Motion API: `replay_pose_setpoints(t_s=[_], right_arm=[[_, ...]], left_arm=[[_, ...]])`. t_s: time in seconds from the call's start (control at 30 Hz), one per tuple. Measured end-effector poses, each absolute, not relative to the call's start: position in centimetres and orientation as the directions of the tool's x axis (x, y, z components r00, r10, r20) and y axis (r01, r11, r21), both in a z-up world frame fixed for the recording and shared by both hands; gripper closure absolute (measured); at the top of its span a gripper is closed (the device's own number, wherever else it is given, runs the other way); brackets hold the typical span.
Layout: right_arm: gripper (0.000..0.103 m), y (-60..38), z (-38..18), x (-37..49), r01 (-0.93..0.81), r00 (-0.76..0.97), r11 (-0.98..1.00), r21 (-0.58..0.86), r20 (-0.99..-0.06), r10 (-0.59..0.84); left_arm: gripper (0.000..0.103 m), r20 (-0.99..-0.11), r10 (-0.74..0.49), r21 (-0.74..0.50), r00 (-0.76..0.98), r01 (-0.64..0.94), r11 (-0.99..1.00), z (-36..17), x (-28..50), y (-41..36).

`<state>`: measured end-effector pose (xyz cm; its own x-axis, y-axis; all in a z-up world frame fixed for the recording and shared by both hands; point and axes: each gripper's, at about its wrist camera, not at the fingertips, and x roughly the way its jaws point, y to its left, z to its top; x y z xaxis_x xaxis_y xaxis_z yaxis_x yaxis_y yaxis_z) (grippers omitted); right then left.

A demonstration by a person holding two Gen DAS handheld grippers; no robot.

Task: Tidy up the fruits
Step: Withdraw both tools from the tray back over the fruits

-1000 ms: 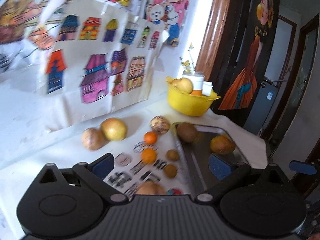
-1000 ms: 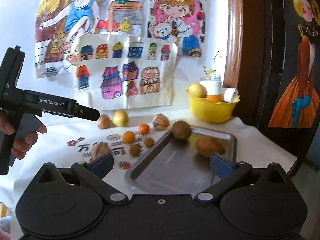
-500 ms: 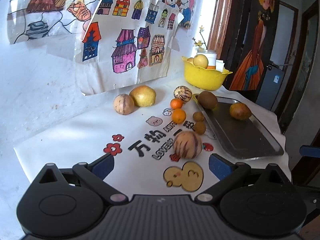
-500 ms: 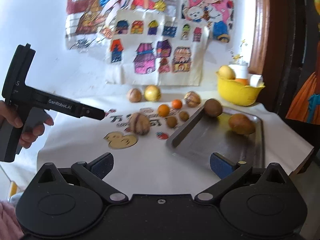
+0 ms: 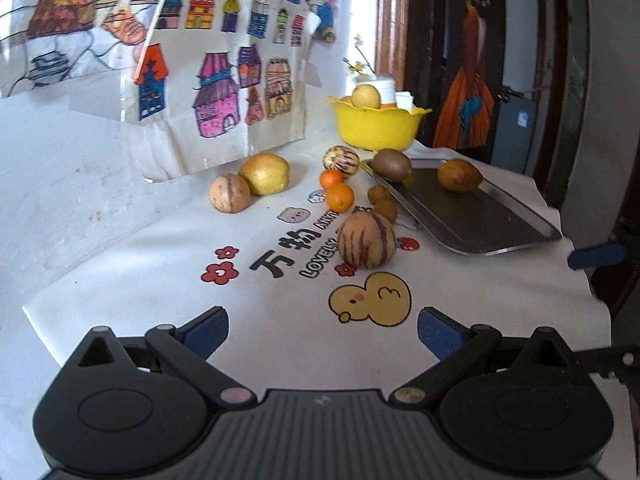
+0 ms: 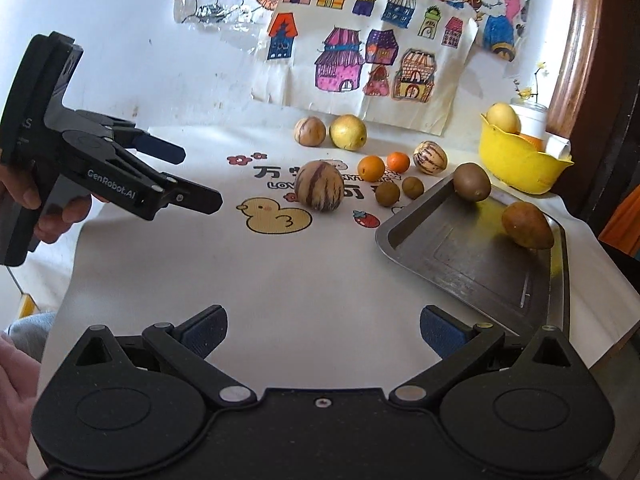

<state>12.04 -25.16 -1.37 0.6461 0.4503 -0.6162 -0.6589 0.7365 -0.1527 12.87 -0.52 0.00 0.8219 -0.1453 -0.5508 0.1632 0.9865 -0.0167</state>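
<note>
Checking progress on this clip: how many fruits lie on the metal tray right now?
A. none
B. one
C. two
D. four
C: the flat grey metal tray holds only a brown kiwi at its far corner and a yellow-brown oval fruit; the rest sit on the cloth.

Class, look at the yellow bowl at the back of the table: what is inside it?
The yellow bowl holds a pale yellow fruit, something orange, a white cup and a white paper roll. Its wall hides anything lower.
</note>
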Motion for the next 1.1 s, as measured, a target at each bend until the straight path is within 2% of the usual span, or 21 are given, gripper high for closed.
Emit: replay_pose_setpoints(t_s=[0.4,0.53,0.8,1.1], right_arm=[[0.001,-26.2,-1.7,15.4,-0.633,0.655,0.752,-0.183,-0.644,0.395],[0.001,-26.5,-1.5,16.4,-0.627,0.662,0.757,-0.187,-0.64,0.39],[0.001,-26.6,-0.5,19.1,-0.609,0.689,0.768,-0.197,-0.61,0.391],[0.002,-26.7,1.1,24.7,-0.582,0.707,0.804,-0.126,-0.568,0.422]], left_arm=[[0.0,-0.565,-0.17,0.053,0.807,0.241,0.969,-0.2,15.2,-1.8],[0.0,-0.605,-0.169,0.067,0.778,0.261,0.963,-0.1,16.1,-2.1],[0.0,-0.591,-0.176,0.134,0.788,0.31,0.941,0.6,17.8,-2.9],[0.0,-0.572,-0.189,0.235,0.798,0.38,0.895,0.3,20.0,-4.1]])
